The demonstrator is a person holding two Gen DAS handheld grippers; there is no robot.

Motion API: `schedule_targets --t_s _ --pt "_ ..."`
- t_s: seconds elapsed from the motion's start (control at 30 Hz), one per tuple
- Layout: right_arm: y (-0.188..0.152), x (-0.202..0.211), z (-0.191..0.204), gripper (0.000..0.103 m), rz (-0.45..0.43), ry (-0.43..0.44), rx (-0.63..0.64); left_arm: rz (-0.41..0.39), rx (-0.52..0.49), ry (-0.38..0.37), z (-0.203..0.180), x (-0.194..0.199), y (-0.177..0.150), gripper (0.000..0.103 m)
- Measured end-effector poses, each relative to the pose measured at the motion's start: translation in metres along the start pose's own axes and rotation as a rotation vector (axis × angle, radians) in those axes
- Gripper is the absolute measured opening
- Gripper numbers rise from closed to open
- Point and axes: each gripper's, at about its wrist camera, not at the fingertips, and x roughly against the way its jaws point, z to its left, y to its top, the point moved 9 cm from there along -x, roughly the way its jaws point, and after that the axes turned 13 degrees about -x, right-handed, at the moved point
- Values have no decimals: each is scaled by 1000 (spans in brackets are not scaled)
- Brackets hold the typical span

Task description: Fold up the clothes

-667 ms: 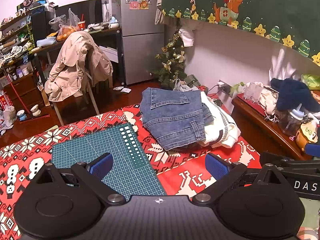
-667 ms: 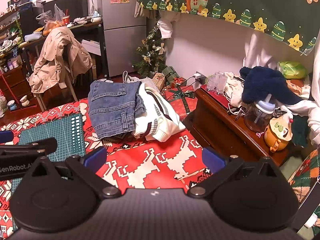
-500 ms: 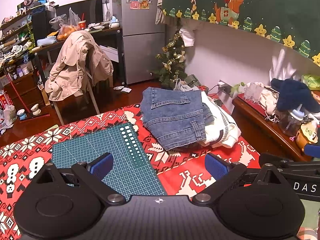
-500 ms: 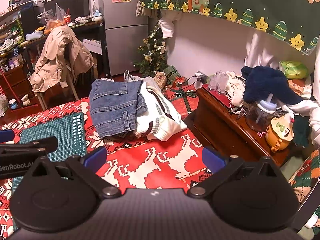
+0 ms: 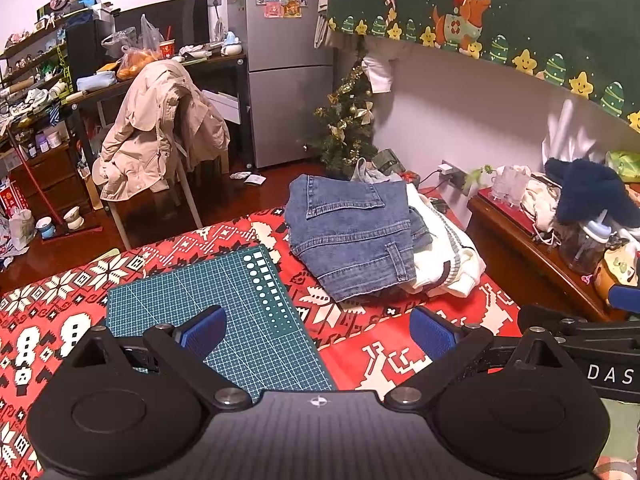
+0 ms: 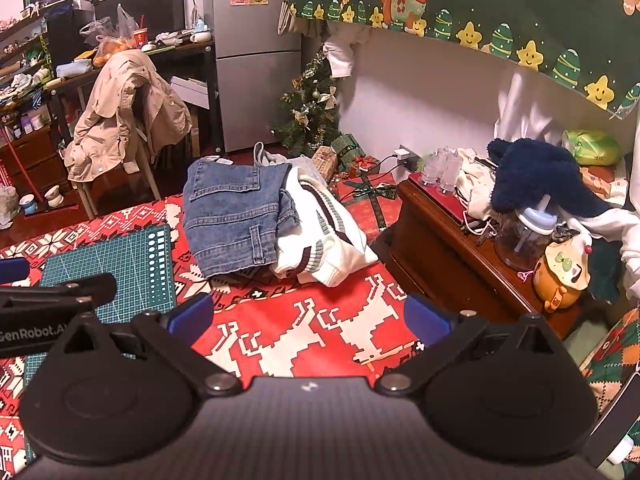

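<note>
Folded blue jeans point(image 5: 352, 236) lie on a red patterned cloth point(image 5: 360, 344), on top of a white sweater with dark stripes point(image 5: 448, 268). Both show in the right wrist view too, the jeans point(image 6: 232, 220) left of the sweater point(image 6: 324, 244). My left gripper point(image 5: 318, 326) is open and empty, held above the cloth and the mat, short of the pile. My right gripper point(image 6: 306, 318) is open and empty above the red cloth point(image 6: 304, 328), to the right of the left one.
A green cutting mat point(image 5: 208, 304) lies on the cloth left of the pile. A wooden side table point(image 6: 472, 256) with bottles and a dark blue fuzzy thing point(image 6: 536, 176) stands on the right. A chair with a beige coat point(image 5: 160, 140) stands behind.
Both views have shifted very slightly; the right gripper has drifted a little toward the clothes pile. Both grippers stay open.
</note>
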Motion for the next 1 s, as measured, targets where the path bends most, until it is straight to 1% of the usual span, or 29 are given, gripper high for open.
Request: schedule_targets --t_s 0.3,1.0 --pt "0 -2 2 102 3 10 19 8 7 -5 2 0 0 99" --pt "-4 -9 0 102 20 11 12 16 -2 0 0 -5 -3 99"
